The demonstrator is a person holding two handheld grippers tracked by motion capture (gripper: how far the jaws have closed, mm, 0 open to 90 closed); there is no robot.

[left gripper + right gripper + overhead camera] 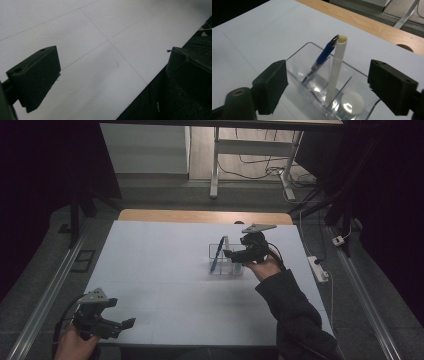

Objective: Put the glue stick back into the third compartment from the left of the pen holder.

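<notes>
the white pen (pixel 336 72) leans in the clear organizer (pixel 317 91) beside a blue pen (pixel 320 60); the right gripper (pixel 327 87) hangs above, fingers apart, nothing held, likely having let go. the left gripper (pixel 110 75) idles over the bench (pixel 105 30), fingers apart.

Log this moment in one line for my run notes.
right tool: open above clear organizer | white pen, blue pen: standing inside | left tool: open, over table
</notes>
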